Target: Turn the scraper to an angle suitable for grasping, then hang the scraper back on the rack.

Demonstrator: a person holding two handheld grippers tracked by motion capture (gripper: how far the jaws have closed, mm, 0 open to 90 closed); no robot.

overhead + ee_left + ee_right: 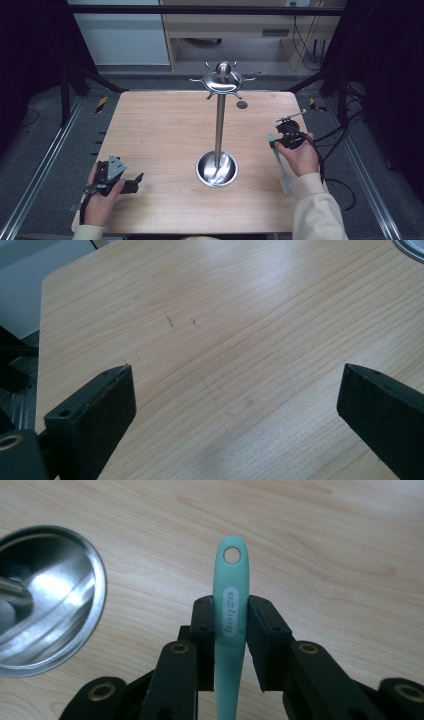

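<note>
I am holding my right gripper point(231, 630) with its jaws closed on the handle of a teal utensil point(230, 610). In the right gripper view the handle is running up between the two black jaws, touching both, and its rounded end with a small hanging hole is sticking out past the jaw tips over the bare counter point(325, 540). A pale oval label with lettering is sitting on the handle right where the jaws are pressing. In the high view my right hand point(301, 155) is hovering near the right edge of the counter point(160, 130), and the utensil point(276, 155) is slanting from the gripper point(280, 137) back toward my sleeve; its far end is too pale and blurred for me to tell what kind of tool it is.

I am keeping my left gripper point(235, 405) wide open with nothing in it; in the left gripper view its jaws are standing far apart with only wood grain between them. In the high view it point(127, 182) is resting low at the near left corner, in my left hand point(102, 200).

A steel stand point(218, 125) is rising from the middle of the counter, with a round bowl-shaped base point(216, 170), a thin upright pole and a disc with hooks at the top. The base point(45, 600) is lying just to the left of the utensil in the right gripper view, apart from it.
</note>
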